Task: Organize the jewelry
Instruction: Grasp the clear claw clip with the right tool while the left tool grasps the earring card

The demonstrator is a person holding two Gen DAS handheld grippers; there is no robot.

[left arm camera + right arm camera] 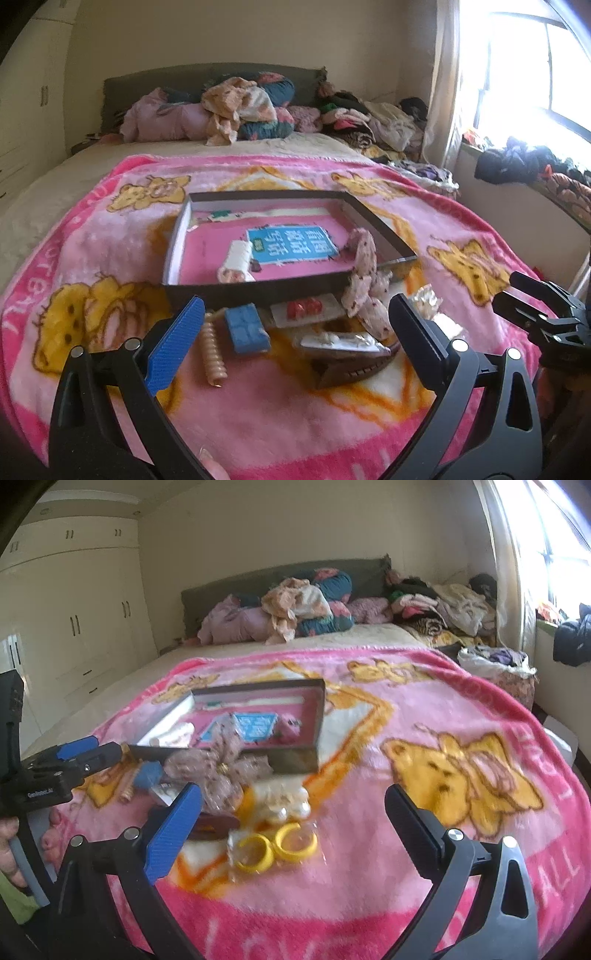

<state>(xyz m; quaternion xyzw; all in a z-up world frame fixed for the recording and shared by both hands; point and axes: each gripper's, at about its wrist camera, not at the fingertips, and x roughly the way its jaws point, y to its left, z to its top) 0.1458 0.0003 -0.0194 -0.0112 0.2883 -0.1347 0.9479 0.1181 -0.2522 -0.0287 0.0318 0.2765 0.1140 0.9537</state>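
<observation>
Here, fuzzy blanket [424, 709], rectangular box [258, 284].

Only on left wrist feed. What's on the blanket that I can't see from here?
Observer: Two yellow bangles, side by side on the pink blanket.
Operator: Anything by them?
Observer: A cluster of white pearl beads, just beyond the bangles.
Operator: Right gripper state? I only see its side.
Observer: The right gripper is open, holding nothing, pointed over the bangles.
</observation>
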